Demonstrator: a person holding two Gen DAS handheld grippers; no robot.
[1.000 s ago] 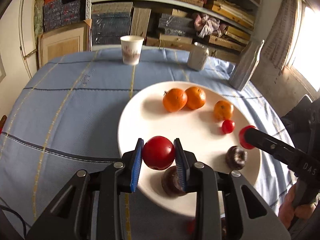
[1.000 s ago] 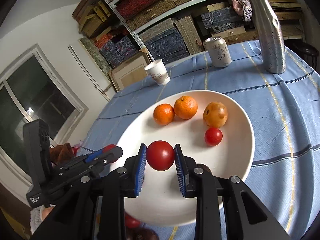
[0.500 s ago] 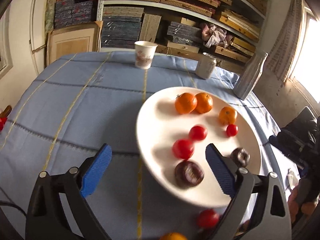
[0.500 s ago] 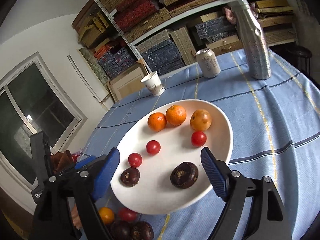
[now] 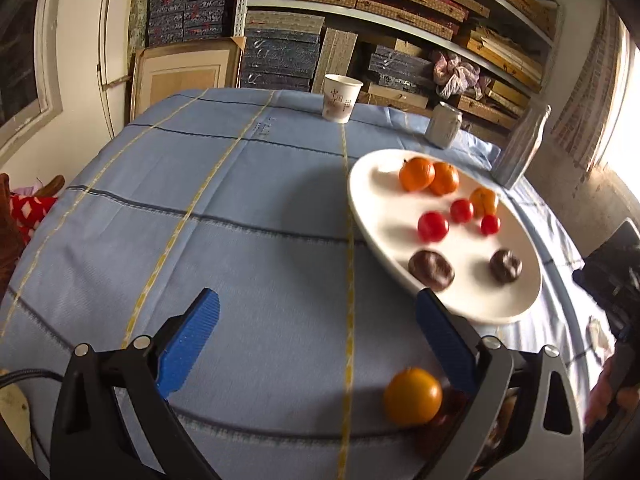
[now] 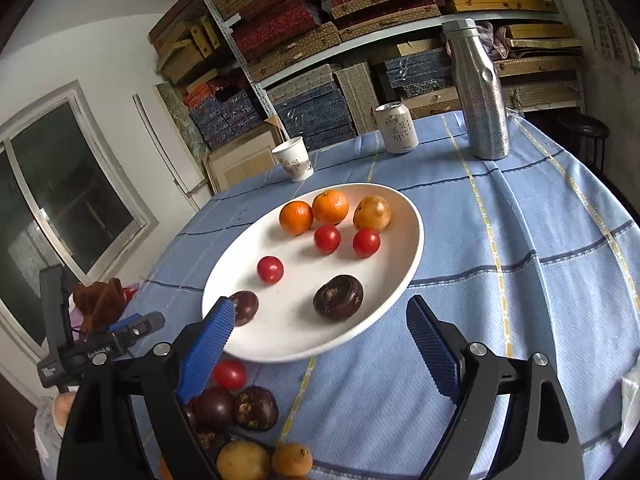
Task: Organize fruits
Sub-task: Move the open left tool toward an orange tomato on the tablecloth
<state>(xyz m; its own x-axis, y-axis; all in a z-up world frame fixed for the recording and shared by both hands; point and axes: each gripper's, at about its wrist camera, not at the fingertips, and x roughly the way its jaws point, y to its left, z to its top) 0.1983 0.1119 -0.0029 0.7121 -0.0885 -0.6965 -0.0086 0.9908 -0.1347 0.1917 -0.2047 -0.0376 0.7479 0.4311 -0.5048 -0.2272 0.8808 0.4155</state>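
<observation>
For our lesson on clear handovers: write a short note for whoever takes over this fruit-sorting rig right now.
Left tool: jaws opening, nothing between them.
Right tool: open, empty.
Done: white plate holds three orange fruits, three tomatoes and two dark fruits.
Left: loose pile on the cloth by the plate's near edge: a loose tomato, dark loose fruits, yellowish fruits.

The can (image 6: pixel 396 128) and paper cup (image 6: pixel 294 160) bear Chinese characters, too small to read.
</observation>
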